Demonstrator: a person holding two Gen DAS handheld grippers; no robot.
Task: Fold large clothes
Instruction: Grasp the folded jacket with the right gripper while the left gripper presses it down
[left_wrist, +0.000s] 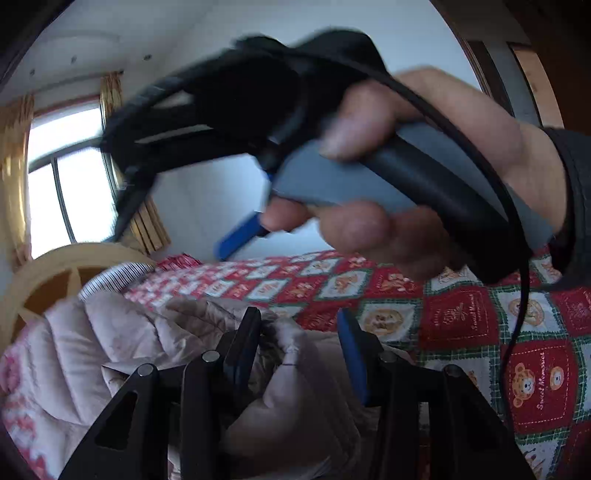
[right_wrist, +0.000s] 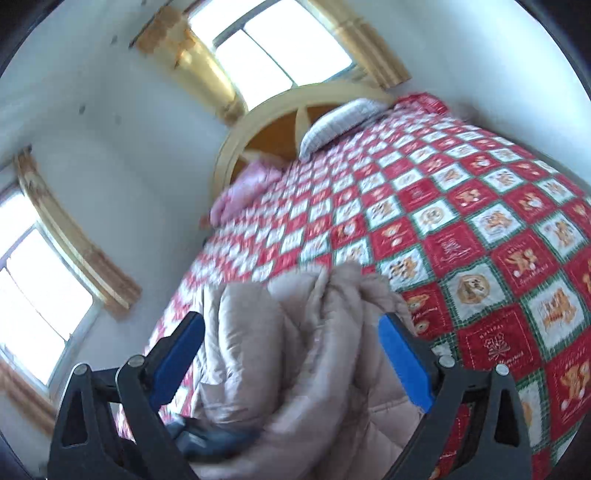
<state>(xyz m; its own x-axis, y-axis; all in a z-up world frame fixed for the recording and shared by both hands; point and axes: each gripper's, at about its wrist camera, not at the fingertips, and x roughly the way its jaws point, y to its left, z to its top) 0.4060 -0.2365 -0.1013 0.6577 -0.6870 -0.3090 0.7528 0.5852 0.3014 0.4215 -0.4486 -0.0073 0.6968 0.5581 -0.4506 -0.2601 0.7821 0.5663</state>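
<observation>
I'm holding left gripper (left_wrist: 295, 345) spread around puffer jacket (left_wrist: 122, 350) fabric, lower centre | right gripper (right_wrist: 291, 363) spread too, straddling the bunched jacket low in frame on the checked quilt (right_wrist: 480, 236), judging I'm seeking a hem to fold.

Bright daylight blows out the windows (right_wrist: 284, 44) — motion blur throughout, fisheye-bent, dark-vignetted edges.

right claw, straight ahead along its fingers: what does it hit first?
Most likely the beige puffer jacket. The right claw is open, and the bunched jacket fills the gap between its fingers, with the red patchwork bedspread behind. Depth is unclear; it may already touch.
</observation>
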